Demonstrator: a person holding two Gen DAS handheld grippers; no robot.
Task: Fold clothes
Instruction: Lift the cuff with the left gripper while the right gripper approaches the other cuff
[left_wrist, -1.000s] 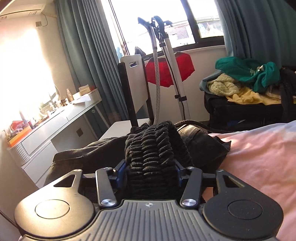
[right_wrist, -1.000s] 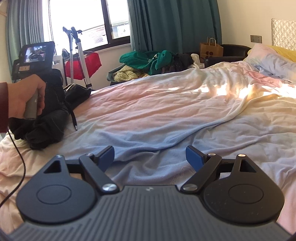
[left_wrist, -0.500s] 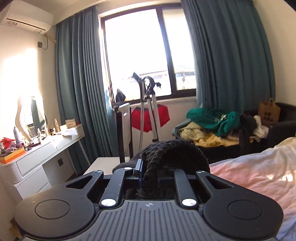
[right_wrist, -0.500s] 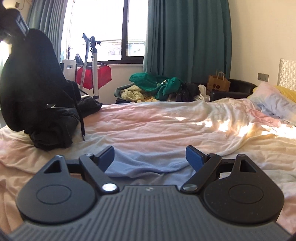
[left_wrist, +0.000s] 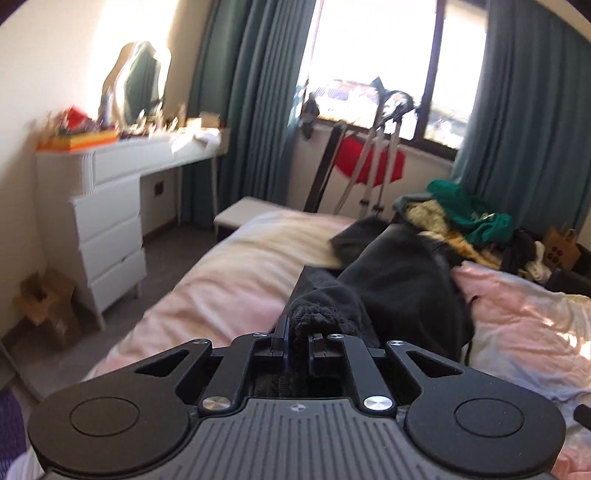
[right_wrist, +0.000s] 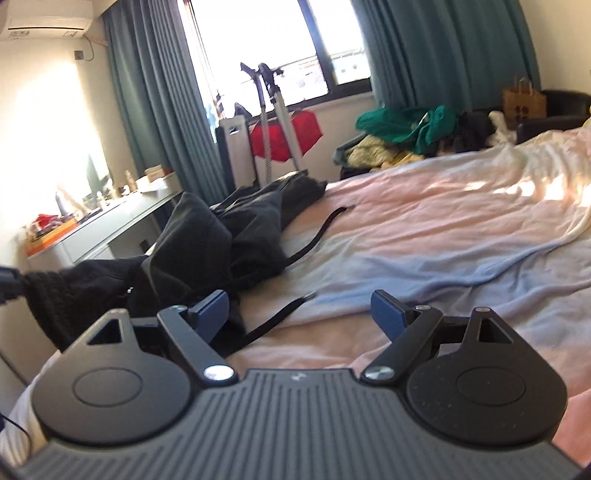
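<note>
A black garment (left_wrist: 399, 288) with a ribbed knit hem lies bunched on the pink and blue bedsheet (left_wrist: 229, 280) near the foot of the bed. My left gripper (left_wrist: 299, 334) has its jaws closing, and its pads pinch the ribbed hem (left_wrist: 314, 317), which stretches back to the heap. In the right wrist view the same garment (right_wrist: 221, 236) trails from the heap to the left edge, with its black drawstrings (right_wrist: 317, 236) lying loose on the sheet (right_wrist: 443, 221). My right gripper (right_wrist: 301, 308) hovers open just right of the garment, with nothing between its fingers.
A white dresser (left_wrist: 110, 206) with clutter on top stands left of the bed, with a cardboard box (left_wrist: 44, 299) on the floor beside it. A garment steamer stand (left_wrist: 369, 166) is by the window. Green and yellow clothes (left_wrist: 469, 218) are piled on a chair beyond the bed.
My left gripper has squeezed tighter on the ribbed hem and swung sideways, drawing the garment out from the heap. My right gripper has turned left toward the garment and stayed open.
</note>
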